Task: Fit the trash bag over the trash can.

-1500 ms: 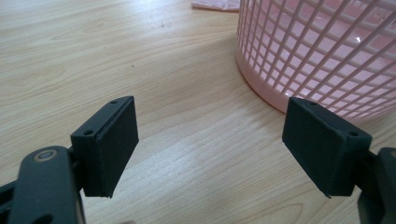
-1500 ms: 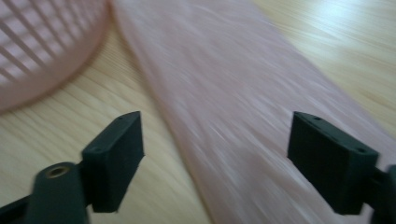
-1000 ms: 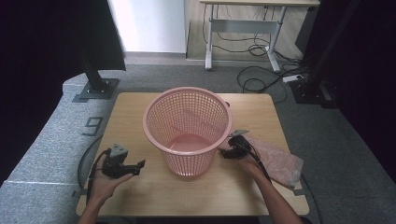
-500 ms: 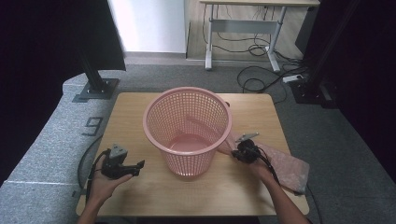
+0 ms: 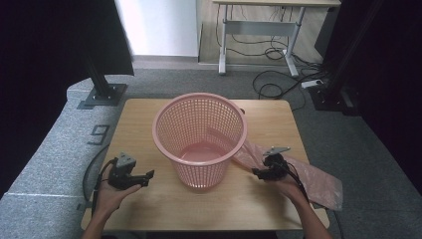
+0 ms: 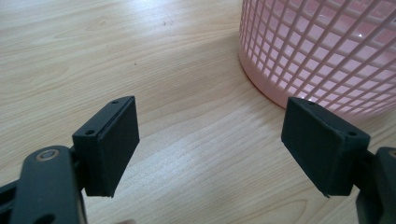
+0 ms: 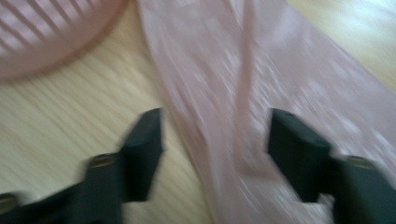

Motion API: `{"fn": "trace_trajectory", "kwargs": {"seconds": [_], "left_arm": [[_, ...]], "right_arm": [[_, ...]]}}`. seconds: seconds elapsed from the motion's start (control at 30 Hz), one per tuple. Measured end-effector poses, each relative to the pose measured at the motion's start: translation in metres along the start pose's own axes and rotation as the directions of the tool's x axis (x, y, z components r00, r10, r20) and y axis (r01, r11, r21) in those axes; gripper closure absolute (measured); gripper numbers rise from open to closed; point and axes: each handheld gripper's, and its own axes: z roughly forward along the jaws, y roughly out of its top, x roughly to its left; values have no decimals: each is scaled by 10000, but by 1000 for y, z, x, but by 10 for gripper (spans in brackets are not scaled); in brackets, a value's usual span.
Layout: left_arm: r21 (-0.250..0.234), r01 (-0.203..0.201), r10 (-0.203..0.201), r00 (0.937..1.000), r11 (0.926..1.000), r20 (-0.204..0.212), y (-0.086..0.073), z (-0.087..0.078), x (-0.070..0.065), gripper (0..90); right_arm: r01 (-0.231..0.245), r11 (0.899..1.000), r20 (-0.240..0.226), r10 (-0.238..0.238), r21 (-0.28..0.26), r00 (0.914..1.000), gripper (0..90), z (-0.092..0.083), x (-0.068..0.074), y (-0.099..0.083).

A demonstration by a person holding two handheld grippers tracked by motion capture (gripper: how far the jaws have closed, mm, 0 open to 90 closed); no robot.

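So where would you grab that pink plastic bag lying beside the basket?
Probably at the raised fold along the pink plastic bag, coming down from above with the right gripper, whose open fingers already straddle it. The bag lies flat on the table, so only a crease gives something to pinch.

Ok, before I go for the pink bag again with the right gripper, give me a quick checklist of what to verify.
1. Right gripper open: ok, its jaws have just been opening and stand apart.
2. Pink bag between the jaws: ok, it lies under the gap, pads not pressing on it.
3. Bag's far end in the pink basket: ok, one end drapes over the rim, the rest lies on the table.
4. Left gripper free: ok, open, nothing between its pads, near the basket's base.
5. Basket upright: ok.
6. Right gripper view sharp enough to aim: not ok, it is blurred.
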Motion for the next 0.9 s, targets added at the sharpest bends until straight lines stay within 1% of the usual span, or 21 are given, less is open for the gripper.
{"fn": "trace_trajectory", "kwargs": {"seconds": [0.03,0.07,0.1,0.13,0.17,0.2,0.23,0.27,0.3,0.4,0.43,0.53,0.57,0.67,0.7,0.77,0.8,0.9], "left_arm": [[-15,24,-24,10000,10000,-1,0,0,0,189],[-52,79,-79,10000,10000,-3,0,0,0,189],[-52,79,-79,10000,10000,-3,0,0,0,189],[-51,78,-78,10000,10000,-16,0,0,0,189],[-41,65,-65,10000,10000,-14,0,0,0,189],[-17,31,-31,10000,10000,-20,0,0,-1,189],[14,-2,2,10000,10000,-21,0,0,-1,189],[14,-2,2,10000,10000,-21,0,0,-1,189],[26,5,-5,10000,10000,-15,0,1,0,189],[43,26,-26,10000,10000,-2,-1,2,0,189],[42,30,-30,10000,10000,1,-1,2,0,189],[65,7,-7,10000,10000,1,-1,2,0,189],[72,-2,2,10000,10000,-11,-1,2,0,189],[56,-8,8,10000,10000,-28,-1,1,0,189],[49,5,-5,10000,10000,-29,-1,1,0,190],[59,19,-19,10000,10000,-32,-1,1,0,190],[59,14,-14,10000,10000,-31,-1,1,0,190],[76,-26,26,10000,10000,-14,-1,0,-1,190]], "right_arm": [[18,9999,86,-17,-106,10000,242,4,4,4],[138,9999,178,-137,-72,9997,184,15,11,12],[138,9999,178,-137,-72,9997,184,15,11,12],[185,9998,197,-183,-87,9996,168,21,13,16],[104,9998,241,-100,-164,9997,167,27,14,19],[-84,10000,377,83,18,9993,165,38,13,24],[-99,9999,489,92,138,9988,166,42,12,25],[-99,9999,489,92,138,9988,166,42,12,25],[-135,9995,692,115,296,9975,173,47,7,24],[-346,9985,704,316,417,9970,187,48,1,23],[-531,9979,688,505,368,9964,205,48,-1,22],[-468,9982,737,440,368,9963,249,44,-7,20],[-507,9982,789,481,309,9957,252,42,-10,17],[-557,9980,819,530,314,9952,255,40,-12,15],[-562,9980,831,538,274,9951,276,39,-13,14],[-585,9979,859,559,276,9947,355,37,-13,14],[-585,9979,859,559,276,9947,355,37,-13,14],[-606,9981,896,590,146,9942,497,34,-14,12]]}}
